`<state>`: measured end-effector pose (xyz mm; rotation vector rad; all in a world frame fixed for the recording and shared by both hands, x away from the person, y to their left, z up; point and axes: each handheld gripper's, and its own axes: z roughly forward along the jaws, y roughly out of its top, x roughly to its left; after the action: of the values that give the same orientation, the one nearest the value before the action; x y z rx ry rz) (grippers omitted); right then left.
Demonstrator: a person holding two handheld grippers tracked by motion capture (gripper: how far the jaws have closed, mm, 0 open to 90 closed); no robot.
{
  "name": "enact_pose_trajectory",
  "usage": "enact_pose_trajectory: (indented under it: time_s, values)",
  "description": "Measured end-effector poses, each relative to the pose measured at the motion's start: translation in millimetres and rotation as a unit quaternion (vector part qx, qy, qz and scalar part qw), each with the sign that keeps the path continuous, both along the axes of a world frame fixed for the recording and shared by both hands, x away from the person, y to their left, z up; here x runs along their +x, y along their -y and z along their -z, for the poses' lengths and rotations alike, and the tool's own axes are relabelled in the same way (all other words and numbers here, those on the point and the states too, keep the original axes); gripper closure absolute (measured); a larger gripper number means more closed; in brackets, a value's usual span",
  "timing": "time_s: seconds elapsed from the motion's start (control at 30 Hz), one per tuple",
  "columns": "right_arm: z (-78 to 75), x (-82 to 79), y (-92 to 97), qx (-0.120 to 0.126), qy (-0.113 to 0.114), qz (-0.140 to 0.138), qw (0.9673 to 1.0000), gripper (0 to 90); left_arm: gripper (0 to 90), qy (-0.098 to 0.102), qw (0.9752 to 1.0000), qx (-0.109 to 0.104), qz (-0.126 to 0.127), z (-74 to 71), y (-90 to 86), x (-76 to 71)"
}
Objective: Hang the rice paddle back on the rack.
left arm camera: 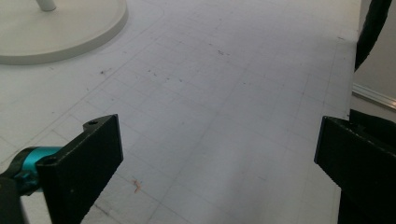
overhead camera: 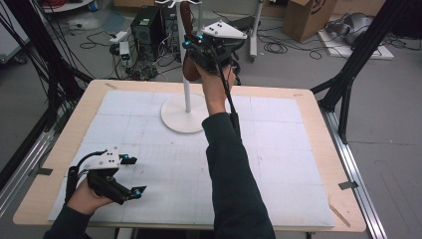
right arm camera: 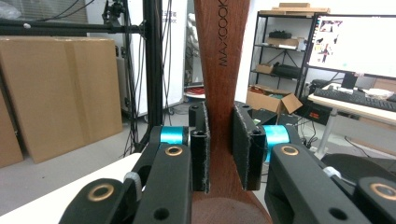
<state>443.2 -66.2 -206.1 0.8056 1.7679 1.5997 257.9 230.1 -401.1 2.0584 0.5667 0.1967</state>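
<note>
A dark brown wooden utensil [overhead camera: 189, 68] stamped MAXCOOK [right arm camera: 220, 51] stands upright, high above the far side of the table. My right gripper [overhead camera: 193, 41] is shut on its narrow neck, and both pads [right arm camera: 200, 154] press the wood. Just beneath it stands a white stand with a round base [overhead camera: 175, 118] and a thin pole [overhead camera: 187, 92]. Whether the utensil touches the stand's top is hidden. My left gripper [overhead camera: 135, 175] lies low at the table's near left corner, open, with only the white mat [left arm camera: 233, 107] between its jaws.
The wooden table [overhead camera: 322, 149] carries a white gridded mat [overhead camera: 278, 164]. The stand's base [left arm camera: 56, 32] lies ahead of the left gripper. Behind the table are a computer tower [overhead camera: 147, 27], floor cables, a cardboard box [overhead camera: 308, 17] and black frame legs [overhead camera: 348, 74].
</note>
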Motion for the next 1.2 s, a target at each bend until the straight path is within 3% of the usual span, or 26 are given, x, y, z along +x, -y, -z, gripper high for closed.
enact_pose_trajectory:
  time_s: [1.2]
  values:
    - [-4.7,12.5,-2.5,-0.012,-0.012,0.002,0.9999,78.7,1.7,0.001,1.0,0.0,0.002,-0.3,-0.1,0.0]
